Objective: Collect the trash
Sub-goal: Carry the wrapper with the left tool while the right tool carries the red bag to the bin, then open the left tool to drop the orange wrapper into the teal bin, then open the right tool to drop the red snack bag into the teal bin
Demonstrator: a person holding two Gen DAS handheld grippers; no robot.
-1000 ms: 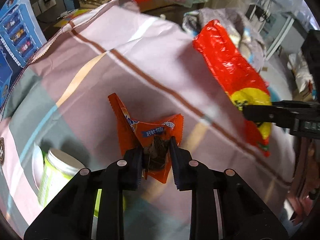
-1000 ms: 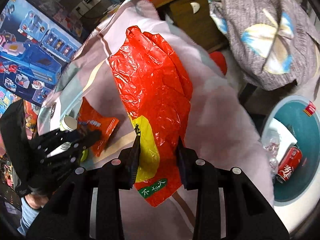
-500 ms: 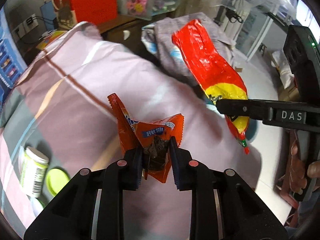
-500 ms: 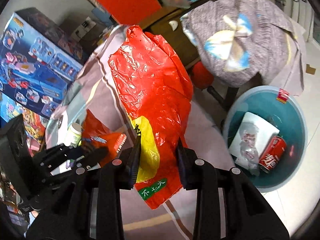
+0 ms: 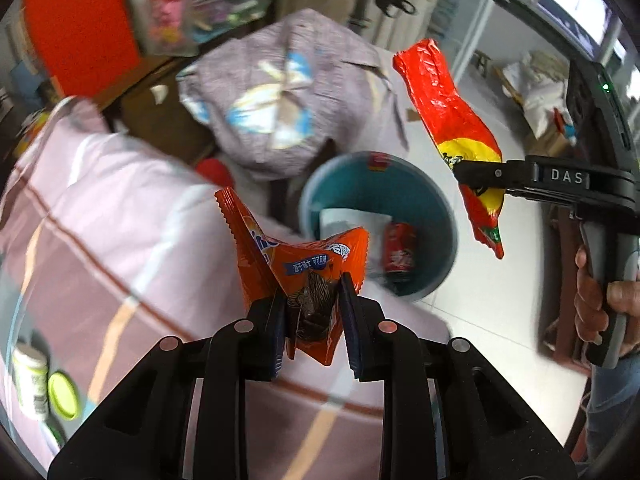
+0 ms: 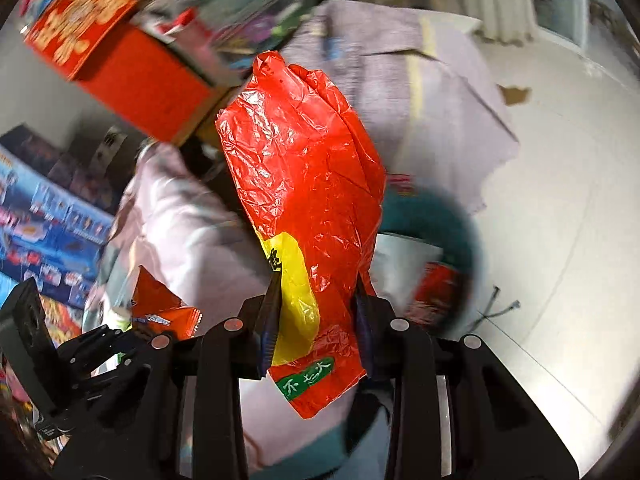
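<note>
My left gripper (image 5: 313,300) is shut on an orange snack wrapper (image 5: 296,256), held up over the bed's edge. My right gripper (image 6: 316,304) is shut on a crumpled red and yellow plastic bag (image 6: 304,184); the bag also shows in the left wrist view (image 5: 452,128), held in the air at the right. A teal round bin (image 5: 432,200) stands on the floor beyond the bed, with a red can (image 5: 398,252) and white paper in it. In the right wrist view the bin (image 6: 464,232) is partly hidden behind the bag, and the left gripper with the wrapper (image 6: 160,304) is at lower left.
A pink striped bedsheet (image 5: 100,208) covers the bed. A white jar (image 5: 30,376) and its green lid (image 5: 62,394) lie at lower left. A grey patterned cloth (image 5: 280,96) drapes over furniture behind the bin. Red and blue boxes (image 6: 120,68) stand at the left.
Both grippers have swung right, off the bed towards the floor, each keeping its hold. The teal bin has come into the middle of both views.
</note>
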